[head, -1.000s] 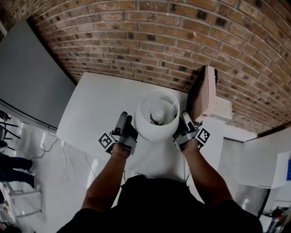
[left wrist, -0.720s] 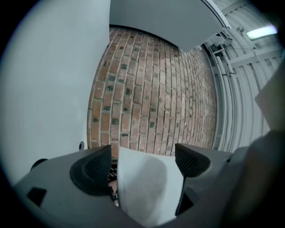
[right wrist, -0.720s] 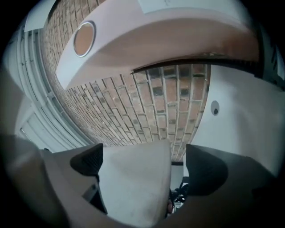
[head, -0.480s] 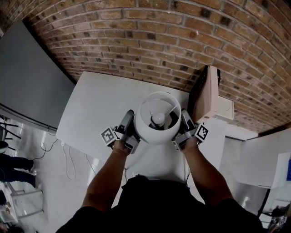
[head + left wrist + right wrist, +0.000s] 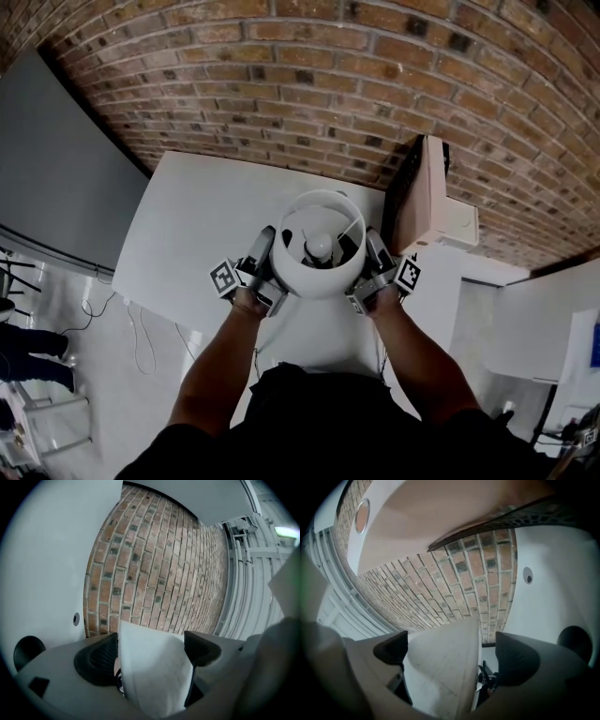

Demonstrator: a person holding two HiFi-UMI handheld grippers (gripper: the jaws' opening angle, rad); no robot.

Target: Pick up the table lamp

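Observation:
A white table lamp stands on the white table (image 5: 202, 220); from the head view I look down into its round shade (image 5: 319, 278) and see the bulb (image 5: 320, 247) in the middle. My left gripper (image 5: 266, 247) is at the shade's left side and my right gripper (image 5: 372, 249) at its right side. In the left gripper view the shade's wall (image 5: 154, 677) fills the gap of the left gripper (image 5: 152, 648), touching both pads. The right gripper view shows the same: the shade (image 5: 440, 667) sits pinched in the right gripper (image 5: 452, 656). The lamp's base is hidden under the shade.
A cardboard box (image 5: 427, 197) stands on edge just right of the lamp, against the brick wall (image 5: 281, 94). A grey panel (image 5: 56, 169) lies off the table's left. Cables (image 5: 141, 328) trail on the floor at the left. The table has a small round hole (image 5: 76, 618).
Both grippers have moved inward from beside the shade and closed on its left and right walls. The lamp has stayed at about the same place.

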